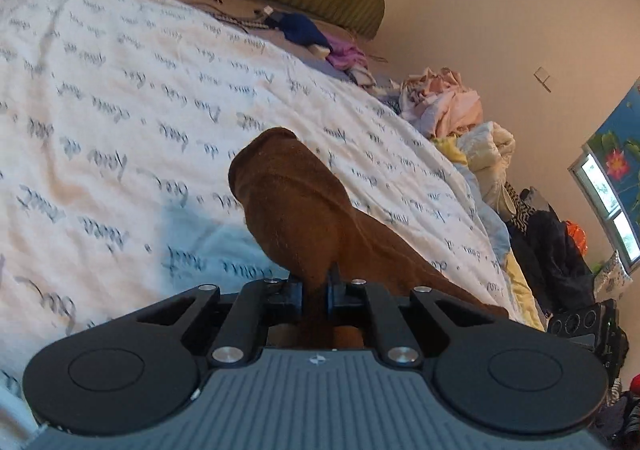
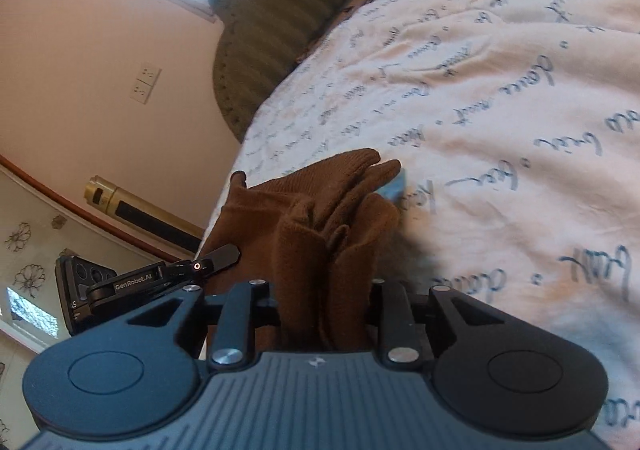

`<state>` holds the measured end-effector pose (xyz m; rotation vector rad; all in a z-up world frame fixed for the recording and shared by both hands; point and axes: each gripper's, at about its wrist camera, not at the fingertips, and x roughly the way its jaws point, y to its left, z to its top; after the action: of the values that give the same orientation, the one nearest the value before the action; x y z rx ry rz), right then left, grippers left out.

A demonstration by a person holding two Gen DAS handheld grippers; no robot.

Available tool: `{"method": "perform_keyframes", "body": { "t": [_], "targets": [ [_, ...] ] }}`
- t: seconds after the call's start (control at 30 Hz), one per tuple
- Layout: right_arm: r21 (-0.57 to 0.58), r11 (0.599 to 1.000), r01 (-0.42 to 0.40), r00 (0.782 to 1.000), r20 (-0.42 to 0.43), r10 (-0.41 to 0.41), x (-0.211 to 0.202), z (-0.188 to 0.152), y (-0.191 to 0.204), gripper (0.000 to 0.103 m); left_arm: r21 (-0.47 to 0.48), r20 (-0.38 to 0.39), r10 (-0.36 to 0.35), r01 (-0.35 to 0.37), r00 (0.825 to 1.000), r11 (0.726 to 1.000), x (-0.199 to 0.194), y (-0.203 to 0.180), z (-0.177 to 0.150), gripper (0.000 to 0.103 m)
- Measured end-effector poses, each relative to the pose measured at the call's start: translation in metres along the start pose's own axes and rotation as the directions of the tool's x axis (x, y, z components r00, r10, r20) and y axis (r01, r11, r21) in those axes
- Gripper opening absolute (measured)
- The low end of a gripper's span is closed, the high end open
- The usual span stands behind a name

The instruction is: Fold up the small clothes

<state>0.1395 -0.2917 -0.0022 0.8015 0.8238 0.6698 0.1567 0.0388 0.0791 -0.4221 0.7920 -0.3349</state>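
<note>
From the left wrist, the left gripper (image 1: pixel 316 286) has its two black fingers squeezed tight on a brown cloth (image 1: pixel 296 202). The cloth sticks out past the fingers and lies on the white bed cover (image 1: pixel 120 98). More of the brown cloth runs off to the right, along the edge of the bed. The cover has grey curly writing all over it, too blurry here to read. A pile of other clothes (image 1: pixel 452 106) sits far off by the wall.

From the right wrist, the right gripper (image 2: pixel 324 290) is pinching a thick bunch of the same brown cloth (image 2: pixel 340 210). The bunch fills the gap between the fingers and spreads forward onto the bed cover (image 2: pixel 500 70). The left gripper (image 2: pixel 200 266) shows at the left, touching the cloth, and it says "GenRobot.AI". Some words on the cover look like "dance".
</note>
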Motion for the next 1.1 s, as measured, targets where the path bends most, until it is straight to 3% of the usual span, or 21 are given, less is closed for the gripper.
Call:
{"method": "perform_keyframes", "body": {
  "t": [0.07,0.1,0.17,0.2,0.23,0.27,0.3,0.33,0.4,0.53,0.6,0.67,0.7,0.73,0.8,0.9,1.0,1.07,1.1],
  "targets": [
    [-0.006,0.999,-0.032,0.999,0.005,0.032,0.016,0.005,0.008,0.024,0.001,-0.009,0.034,-0.034,0.999,0.999,0.003,0.013,0.015,0.013],
    [0.014,0.999,-0.032,0.999,0.003,0.032,0.027,0.008,0.008,0.026,0.021,-0.023,0.062,-0.061,0.998,0.998,0.010,0.021,0.019,0.019],
    [0.054,0.998,0.015,1.000,-0.006,-0.015,0.048,0.012,-0.001,0.031,-0.003,-0.026,0.193,-0.193,0.981,0.981,0.020,0.042,0.016,0.019],
    [0.067,0.995,0.076,0.997,-0.019,-0.075,0.057,0.011,-0.008,0.039,-0.039,-0.036,0.222,-0.223,0.974,0.974,0.018,0.054,0.011,0.023],
    [0.097,0.985,0.142,0.990,-0.039,-0.139,0.062,0.010,-0.016,0.043,-0.075,-0.051,0.195,-0.199,0.979,0.977,0.013,0.064,0.004,0.024],
    [0.137,0.980,0.143,0.990,-0.036,-0.139,0.059,0.006,-0.024,0.042,-0.104,-0.058,0.141,-0.146,0.988,0.984,0.001,0.074,-0.004,0.027],
    [0.162,0.982,0.094,0.996,-0.013,-0.093,0.049,0.000,-0.028,0.048,-0.118,-0.050,0.099,-0.105,0.994,0.987,-0.012,0.080,-0.014,0.041],
    [0.166,0.984,0.057,0.998,0.000,-0.058,0.038,-0.005,-0.028,0.055,-0.134,-0.037,0.069,-0.073,0.997,0.988,-0.025,0.083,-0.027,0.062],
    [0.113,0.993,0.046,0.999,0.012,-0.048,0.015,-0.018,-0.020,0.079,-0.176,-0.033,0.012,-0.018,0.999,0.984,-0.043,0.089,-0.052,0.080],
    [0.080,0.997,0.016,0.999,-0.037,-0.013,-0.011,-0.046,-0.011,0.079,-0.257,-0.058,-0.146,0.127,0.988,0.958,-0.056,0.084,-0.094,0.077],
    [0.058,0.998,0.008,0.998,-0.065,-0.004,-0.010,-0.056,-0.005,0.079,-0.268,-0.089,-0.181,0.152,0.979,0.951,-0.047,0.073,-0.106,0.076],
    [0.041,0.998,0.043,0.995,-0.093,-0.039,-0.001,-0.066,-0.001,0.071,-0.207,-0.134,-0.142,0.112,0.981,0.972,-0.034,0.061,-0.111,0.041],
    [0.045,0.997,0.056,0.992,-0.114,-0.051,0.007,-0.070,-0.001,0.038,-0.182,-0.161,-0.102,0.072,0.982,0.981,-0.030,0.057,-0.111,0.025],
    [0.063,0.996,0.062,0.988,-0.147,-0.052,0.015,-0.073,-0.004,0.025,-0.167,-0.173,-0.074,0.045,0.982,0.985,-0.028,0.055,-0.110,0.025],
    [0.056,0.997,0.060,0.988,-0.143,-0.052,0.017,-0.077,0.000,0.022,-0.131,-0.164,-0.053,0.031,0.985,0.991,-0.038,0.053,-0.105,0.023],
    [0.018,0.999,0.043,0.989,-0.142,-0.040,0.010,-0.081,0.012,0.022,-0.015,-0.139,0.019,-0.021,0.990,1.000,-0.055,0.049,-0.102,0.024],
    [-0.025,0.996,0.081,0.986,-0.146,-0.084,0.015,-0.094,0.003,0.022,-0.001,-0.162,0.061,-0.062,0.985,0.998,-0.046,0.056,-0.113,0.031],
    [0.061,0.998,0.020,0.993,-0.117,-0.013,0.009,-0.095,-0.010,0.024,-0.004,-0.141,0.048,-0.049,0.989,0.999,-0.057,0.052,-0.116,0.037],
    [0.109,0.994,0.009,0.993,-0.114,0.004,0.004,-0.091,-0.013,0.029,-0.005,-0.118,0.053,-0.053,0.992,0.999,-0.067,0.047,-0.116,0.046]
  ]
}}
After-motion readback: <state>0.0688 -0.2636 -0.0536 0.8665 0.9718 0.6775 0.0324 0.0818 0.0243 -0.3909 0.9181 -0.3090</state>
